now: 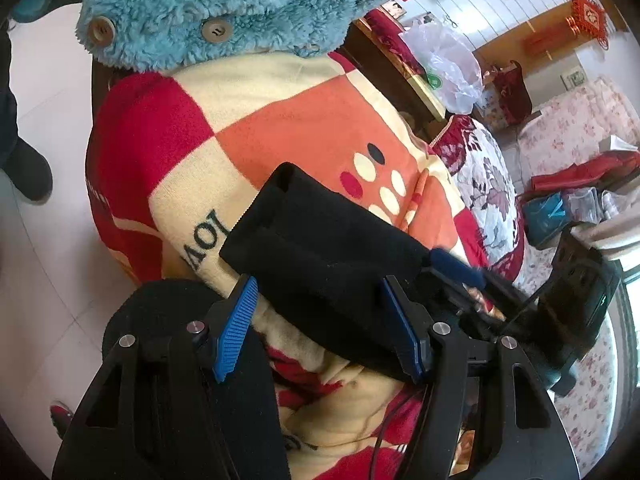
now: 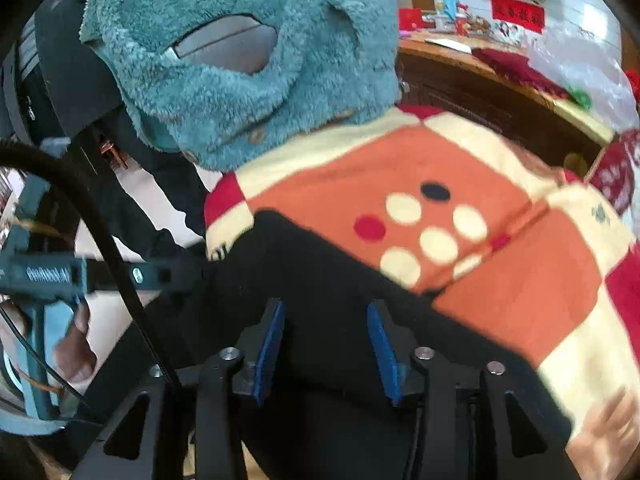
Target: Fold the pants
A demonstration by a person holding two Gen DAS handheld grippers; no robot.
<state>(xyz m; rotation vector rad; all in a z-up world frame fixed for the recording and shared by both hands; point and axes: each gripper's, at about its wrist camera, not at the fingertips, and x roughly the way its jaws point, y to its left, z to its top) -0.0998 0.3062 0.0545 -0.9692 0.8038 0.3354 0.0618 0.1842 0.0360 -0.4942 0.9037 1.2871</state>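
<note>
Black knit pants, folded into a long narrow strip, lie on a checked blanket of red, orange and cream.

Left gripper: jaws wide, straddling the strip's near end; blue pads beside the cloth, not visibly pressing. Likely placed to steady or line up the fold.

Right gripper: jaws partly apart over the black fabric, nothing pinched. Reads as a let-go once the fold was laid.

Teal fleece garment with buttons sits at the blanket's far edge, well apart from the pants.

Writing: blanket shows dark letters, upside down, perhaps "LOV". Red wall banner is illegible.
</note>
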